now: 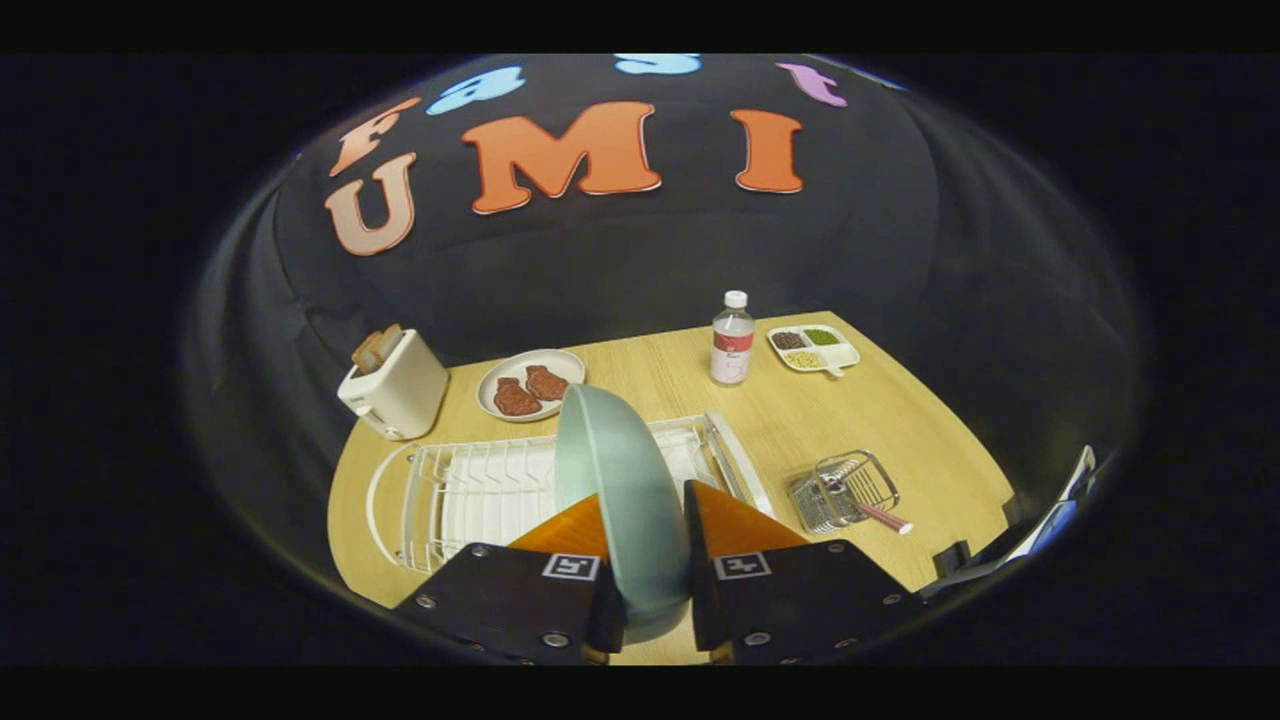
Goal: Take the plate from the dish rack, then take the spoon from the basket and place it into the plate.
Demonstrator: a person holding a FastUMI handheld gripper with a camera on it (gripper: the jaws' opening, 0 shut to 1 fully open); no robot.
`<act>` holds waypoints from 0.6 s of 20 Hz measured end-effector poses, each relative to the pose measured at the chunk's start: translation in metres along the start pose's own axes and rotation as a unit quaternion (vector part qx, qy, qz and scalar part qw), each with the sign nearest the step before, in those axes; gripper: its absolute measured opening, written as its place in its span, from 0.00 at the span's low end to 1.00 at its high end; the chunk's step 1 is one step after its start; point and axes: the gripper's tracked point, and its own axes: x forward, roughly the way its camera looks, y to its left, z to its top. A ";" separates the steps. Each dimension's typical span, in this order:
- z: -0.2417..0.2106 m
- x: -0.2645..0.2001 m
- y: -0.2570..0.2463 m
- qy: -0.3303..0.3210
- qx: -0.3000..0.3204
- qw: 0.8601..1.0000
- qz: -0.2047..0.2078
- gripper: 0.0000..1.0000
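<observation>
A pale green plate (620, 480) stands on edge between my fingers, and my gripper (645, 520) is shut on its rim. The plate hangs above the white wire dish rack (480, 490), which lies just ahead of the fingers and to their left. To the right of the fingers a small wire basket (845, 488) sits on the wooden table (900, 420). A spoon with a pink handle (885, 517) sticks out of the basket toward the right. The plate hides the middle of the rack.
A white toaster (395, 385) with bread stands beyond the rack on the left. A plate with two brown pieces of food (530, 385) lies behind the rack. A clear bottle (732, 340) and a divided tray of grains (813, 348) stand at the far side.
</observation>
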 end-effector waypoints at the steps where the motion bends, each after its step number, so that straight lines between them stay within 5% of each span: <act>1: -0.007 -0.008 -0.003 0.003 0.013 1.000 0.008 0.27; 12: -0.099 -0.059 -0.025 0.047 0.149 0.982 0.103 0.27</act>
